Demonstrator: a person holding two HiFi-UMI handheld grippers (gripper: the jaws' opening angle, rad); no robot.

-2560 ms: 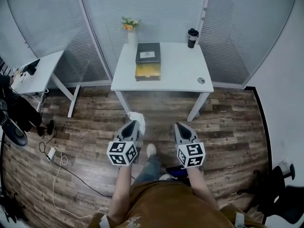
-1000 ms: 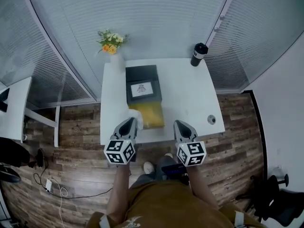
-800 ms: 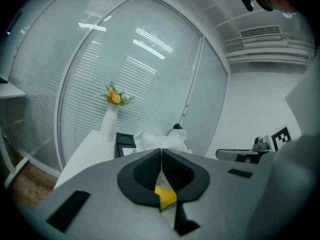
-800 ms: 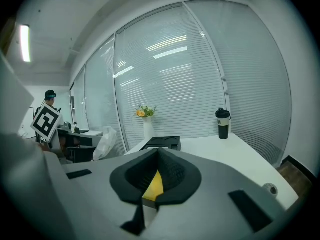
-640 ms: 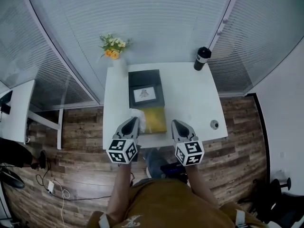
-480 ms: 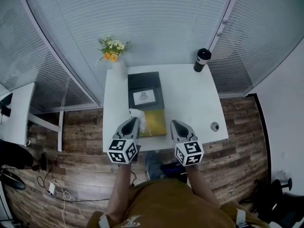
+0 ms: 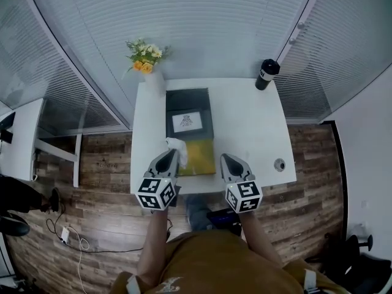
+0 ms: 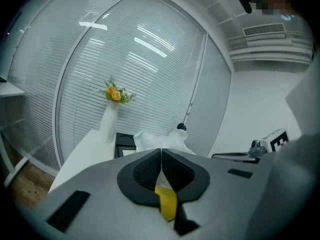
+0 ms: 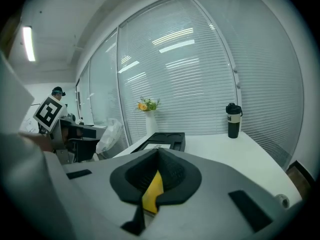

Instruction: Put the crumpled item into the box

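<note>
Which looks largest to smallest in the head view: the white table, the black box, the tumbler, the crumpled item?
1. white table
2. black box
3. tumbler and crumpled item look alike; the item is held nearer the camera, so unranked.

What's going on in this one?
A person stands at a white table with a gripper in each hand. The left gripper is shut on a crumpled white item, held near the left front corner of the box and not yet in it. The right gripper is shut and empty, near the box's right front corner.
</note>
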